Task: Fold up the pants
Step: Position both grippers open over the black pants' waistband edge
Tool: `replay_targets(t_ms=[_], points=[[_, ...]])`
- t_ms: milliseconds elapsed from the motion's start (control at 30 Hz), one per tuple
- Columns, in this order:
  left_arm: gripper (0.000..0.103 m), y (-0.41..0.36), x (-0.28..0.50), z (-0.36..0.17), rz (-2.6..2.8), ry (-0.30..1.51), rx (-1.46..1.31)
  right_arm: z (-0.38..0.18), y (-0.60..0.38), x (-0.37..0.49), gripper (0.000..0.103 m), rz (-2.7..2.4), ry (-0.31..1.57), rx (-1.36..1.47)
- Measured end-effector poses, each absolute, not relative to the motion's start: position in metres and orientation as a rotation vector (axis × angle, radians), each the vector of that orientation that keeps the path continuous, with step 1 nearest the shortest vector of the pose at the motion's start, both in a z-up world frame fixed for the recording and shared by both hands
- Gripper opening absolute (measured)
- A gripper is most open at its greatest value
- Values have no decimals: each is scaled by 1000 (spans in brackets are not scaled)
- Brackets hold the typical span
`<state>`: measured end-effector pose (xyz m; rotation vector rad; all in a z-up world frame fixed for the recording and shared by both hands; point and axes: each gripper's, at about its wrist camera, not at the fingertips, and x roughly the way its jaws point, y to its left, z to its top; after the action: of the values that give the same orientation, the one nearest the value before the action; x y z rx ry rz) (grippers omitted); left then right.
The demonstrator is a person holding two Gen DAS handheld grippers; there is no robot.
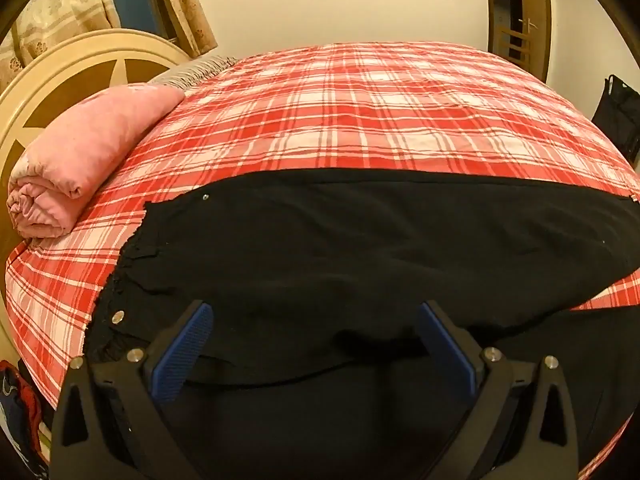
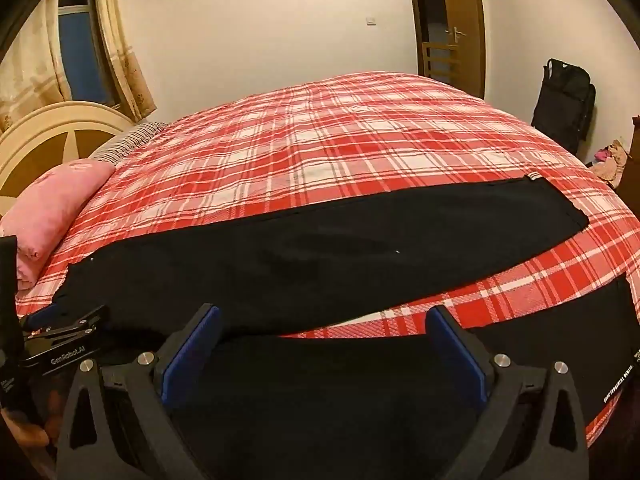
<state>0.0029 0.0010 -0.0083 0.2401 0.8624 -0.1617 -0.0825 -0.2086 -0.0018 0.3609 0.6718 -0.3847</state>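
1. Our left gripper (image 1: 314, 320) is spread wide, its blue pads (image 1: 184, 350) well apart, pinching nothing; it hangs over the near edge of the bed, above the waist end of the black pants (image 1: 360, 240).
2. Our right gripper (image 2: 322, 322) is likewise spread wide, with nothing between its blue pads (image 2: 190, 354); it sits over the nearer leg of the black pants (image 2: 320, 256) at the near edge of the bed.
3. In the right wrist view, the left gripper (image 2: 64, 328) shows at the near left corner, touching the waist end of the pants.
4. The pants lie flat across the near part of the plaid bedspread (image 1: 360, 112), waistband toward the left edge, legs running toward the right edge.
5. A metal snap button (image 1: 118, 315) shows on the waistband near the left pad.
6. In the right wrist view, the two legs part toward the right, a wedge of plaid bedspread (image 2: 320, 152) showing between them.
7. A rolled pink blanket (image 1: 80, 160) rests at the left edge of the bed, beside the cream headboard (image 1: 52, 80), apart from the pants.
8. Beyond the far right corner, a black bag (image 2: 566, 104) stands against the wall, near a wooden door (image 2: 450, 24).
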Motion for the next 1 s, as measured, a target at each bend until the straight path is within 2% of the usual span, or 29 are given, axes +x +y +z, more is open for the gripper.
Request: replay_targets(t_ms=[1000], points=[[103, -1, -3, -7, -165, 860, 254, 2, -200, -90, 102, -392, 668, 356]])
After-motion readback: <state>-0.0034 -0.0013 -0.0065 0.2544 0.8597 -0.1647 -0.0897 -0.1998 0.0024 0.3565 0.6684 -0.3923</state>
